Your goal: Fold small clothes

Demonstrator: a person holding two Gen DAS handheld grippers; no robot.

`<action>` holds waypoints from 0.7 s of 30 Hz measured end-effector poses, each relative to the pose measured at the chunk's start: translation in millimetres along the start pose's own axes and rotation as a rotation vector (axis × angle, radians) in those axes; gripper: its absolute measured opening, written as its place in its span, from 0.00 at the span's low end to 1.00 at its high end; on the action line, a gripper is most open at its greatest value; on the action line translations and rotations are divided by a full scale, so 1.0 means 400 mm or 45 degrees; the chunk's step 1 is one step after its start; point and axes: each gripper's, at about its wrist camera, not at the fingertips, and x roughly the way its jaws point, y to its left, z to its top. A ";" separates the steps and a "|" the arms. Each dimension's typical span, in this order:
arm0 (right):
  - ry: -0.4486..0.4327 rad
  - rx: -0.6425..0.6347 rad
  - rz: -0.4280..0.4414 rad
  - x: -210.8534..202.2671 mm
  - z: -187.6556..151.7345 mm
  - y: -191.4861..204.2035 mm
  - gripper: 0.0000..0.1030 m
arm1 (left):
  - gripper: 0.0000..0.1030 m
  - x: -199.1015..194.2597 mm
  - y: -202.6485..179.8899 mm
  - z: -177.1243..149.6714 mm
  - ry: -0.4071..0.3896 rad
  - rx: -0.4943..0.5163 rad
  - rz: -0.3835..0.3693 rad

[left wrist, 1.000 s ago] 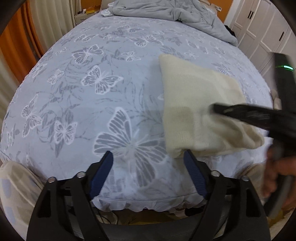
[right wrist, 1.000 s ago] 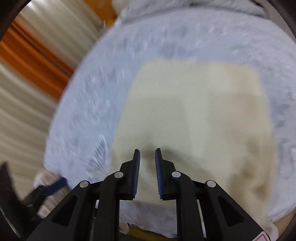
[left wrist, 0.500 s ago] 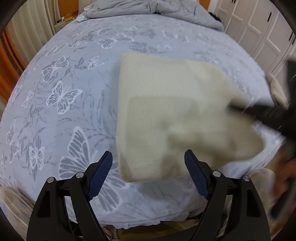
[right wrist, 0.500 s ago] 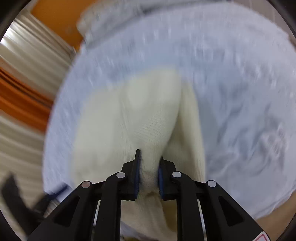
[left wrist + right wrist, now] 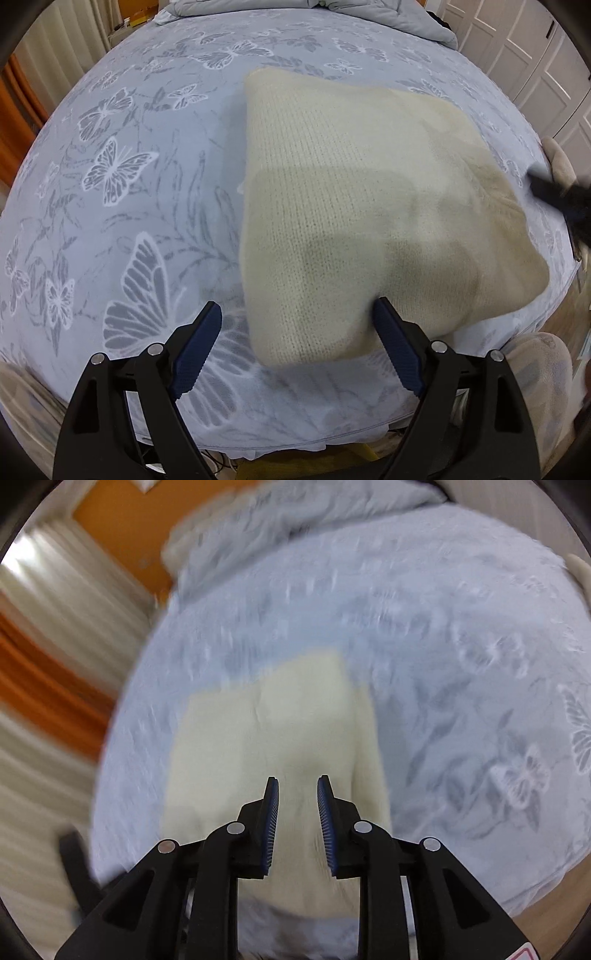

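left claw point(image 5: 295, 325) wide — cream knit point(image 5: 362, 221), bed point(image 5: 147, 184)

Right tongs point(image 5: 297, 794) parted above cream knit point(image 5: 266, 746), butterfly-print bedsheet point(image 5: 461, 664), blurred

The knit point(image 5: 354, 221) is cream with a fine ribbed weave. The bedsheet point(image 5: 147, 206) is pale blue-grey, printed with white and darker grey butterflies and leaves. The duvet point(image 5: 369, 11) is plain grey. The curtain point(image 5: 51, 686) is beige striped with orange. Both tongs point(image 5: 295, 354) point(image 5: 297, 827) are black with blue pads.
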 end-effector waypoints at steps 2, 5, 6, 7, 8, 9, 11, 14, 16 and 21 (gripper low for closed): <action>-0.015 -0.025 -0.049 0.013 -0.016 0.002 0.12 | 0.80 -0.002 -0.004 0.002 0.005 0.006 0.006; -0.089 0.068 0.039 -0.070 -0.024 0.009 0.14 | 0.78 -0.023 -0.011 -0.001 -0.009 0.018 0.026; -0.109 0.075 0.066 -0.089 -0.025 0.013 0.19 | 0.78 -0.033 -0.014 -0.004 -0.022 0.032 0.033; -0.130 0.058 0.094 -0.114 -0.031 0.030 0.21 | 0.78 -0.041 -0.017 -0.007 -0.033 0.044 0.039; -0.136 0.034 0.106 -0.123 -0.032 0.049 0.21 | 0.78 -0.047 -0.020 -0.010 -0.041 0.051 0.044; -0.132 0.006 0.114 -0.128 -0.032 0.066 0.21 | 0.78 -0.049 -0.023 -0.011 -0.043 0.055 0.044; -0.079 -0.051 0.074 -0.100 -0.042 0.096 0.20 | 0.78 -0.051 -0.026 -0.012 -0.036 0.062 0.045; 0.055 -0.007 -0.049 -0.018 -0.050 0.075 0.19 | 0.78 -0.059 -0.029 -0.014 -0.040 0.059 0.049; 0.108 0.041 -0.069 0.015 -0.085 0.044 0.10 | 0.78 -0.069 -0.032 -0.018 -0.051 0.062 0.055; 0.025 0.114 0.044 -0.051 -0.079 0.026 0.12 | 0.78 -0.079 -0.024 -0.024 -0.050 0.059 0.067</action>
